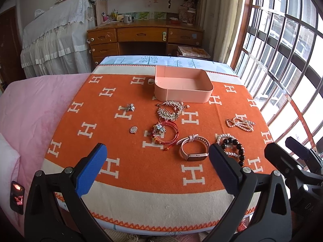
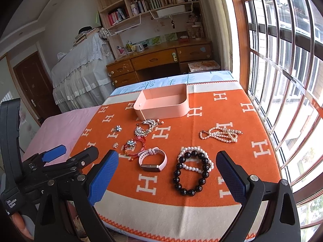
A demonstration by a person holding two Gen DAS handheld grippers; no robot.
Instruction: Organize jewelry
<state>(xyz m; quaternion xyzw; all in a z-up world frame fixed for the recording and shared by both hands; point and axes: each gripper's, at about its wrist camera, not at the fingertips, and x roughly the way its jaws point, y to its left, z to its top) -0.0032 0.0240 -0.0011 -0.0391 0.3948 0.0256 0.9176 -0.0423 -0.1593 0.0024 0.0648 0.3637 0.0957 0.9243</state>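
Observation:
A pink open box (image 1: 183, 86) (image 2: 163, 105) stands at the far middle of an orange blanket with white H marks (image 1: 125, 161). In front of it lie a silver hair comb (image 1: 170, 110), a red cord bracelet (image 1: 164, 133), a pink watch (image 1: 192, 148) (image 2: 152, 160), a black bead bracelet with a white pearl bracelet (image 2: 191, 170) (image 1: 232, 147), a pearl necklace (image 2: 221, 134) (image 1: 240, 124), a flower brooch (image 1: 130, 107) and a small oval pendant (image 1: 133, 129). My left gripper (image 1: 157, 169) is open above the near edge. My right gripper (image 2: 167, 176) is open, its jaws either side of the bead bracelets.
A pink bedsheet (image 1: 34, 117) lies left of the blanket. A barred window (image 2: 282, 80) runs along the right side. A wooden desk (image 1: 145, 36) with shelves stands behind the table. The right gripper's body shows at the left view's right edge (image 1: 298, 161).

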